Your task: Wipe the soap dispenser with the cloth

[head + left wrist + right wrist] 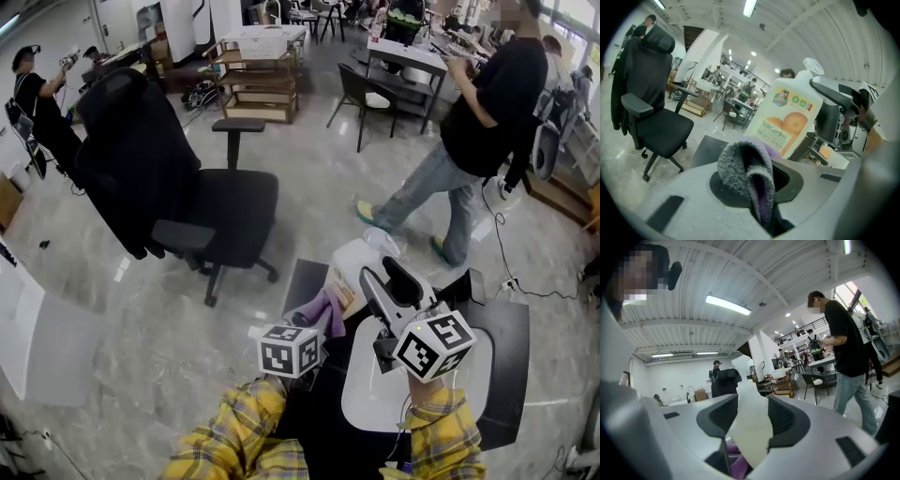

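**Head view.**
- Dispenser (349,267): white with an orange label, at 5 o'clock of frame centre, pump end towards 1 o'clock; held over a dark table (502,375).
- Right gripper (380,281): reaches in from 5 o'clock; jaws clamped on the dispenser's sides.
- Cloth (323,311): purple-grey, at the dispenser's 7 o'clock edge; whether it touches cannot be told here.
- Left gripper (317,328): comes in from 6 o'clock; pinches the cloth.
- Chair (187,187): black, at 10 o'clock.
- Person (478,122): stands at 2 o'clock.

**Left gripper view.**
- Left gripper (752,192): jaws pressed on a folded wad of cloth (743,168); the fold bulges out towards 12 o'clock.
- Dispenser (790,119): just behind the cloth at 1 o'clock, label facing the camera.
- Right gripper (834,117): on the dispenser's 3 o'clock side.
- Chair (651,108): at 9 o'clock.

**Right gripper view.**
- Right gripper (751,430): both pads tight on the dispenser (750,399), which fills the gap and rises towards 12 o'clock.
- Cloth (736,465): a purple patch below the dispenser at 6 o'clock.
- Person (846,348): at 3 o'clock.
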Available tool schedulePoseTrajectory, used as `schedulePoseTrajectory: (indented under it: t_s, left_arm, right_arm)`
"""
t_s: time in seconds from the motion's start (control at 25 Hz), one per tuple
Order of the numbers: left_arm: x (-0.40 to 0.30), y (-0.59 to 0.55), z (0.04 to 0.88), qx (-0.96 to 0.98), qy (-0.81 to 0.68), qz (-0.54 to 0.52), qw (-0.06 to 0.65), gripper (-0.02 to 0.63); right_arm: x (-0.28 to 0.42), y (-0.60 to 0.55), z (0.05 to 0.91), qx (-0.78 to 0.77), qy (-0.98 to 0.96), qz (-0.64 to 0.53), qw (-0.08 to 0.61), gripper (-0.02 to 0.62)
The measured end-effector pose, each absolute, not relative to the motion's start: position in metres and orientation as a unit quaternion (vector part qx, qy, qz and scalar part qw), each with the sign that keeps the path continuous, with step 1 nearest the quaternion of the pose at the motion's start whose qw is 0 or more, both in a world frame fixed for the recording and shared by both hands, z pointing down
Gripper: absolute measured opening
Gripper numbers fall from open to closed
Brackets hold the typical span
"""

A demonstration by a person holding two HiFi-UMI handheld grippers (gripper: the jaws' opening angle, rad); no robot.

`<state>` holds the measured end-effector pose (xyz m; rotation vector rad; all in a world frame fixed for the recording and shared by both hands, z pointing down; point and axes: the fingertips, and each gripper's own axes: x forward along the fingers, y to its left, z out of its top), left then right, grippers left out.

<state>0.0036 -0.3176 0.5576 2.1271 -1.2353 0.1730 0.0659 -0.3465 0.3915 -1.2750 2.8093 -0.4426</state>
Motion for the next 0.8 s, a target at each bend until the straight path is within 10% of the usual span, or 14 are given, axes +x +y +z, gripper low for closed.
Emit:
schedulePoseTrajectory:
  t_s: [0.8]
  left_arm:
    - [0.001, -0.309, 0.583, 0.8, -0.465, 0.09, 0.369, 0.049]
  right_arm:
    - [0.067, -0.345, 0.39, -0.396, 0.907, -0.142, 0.003, 0.17]
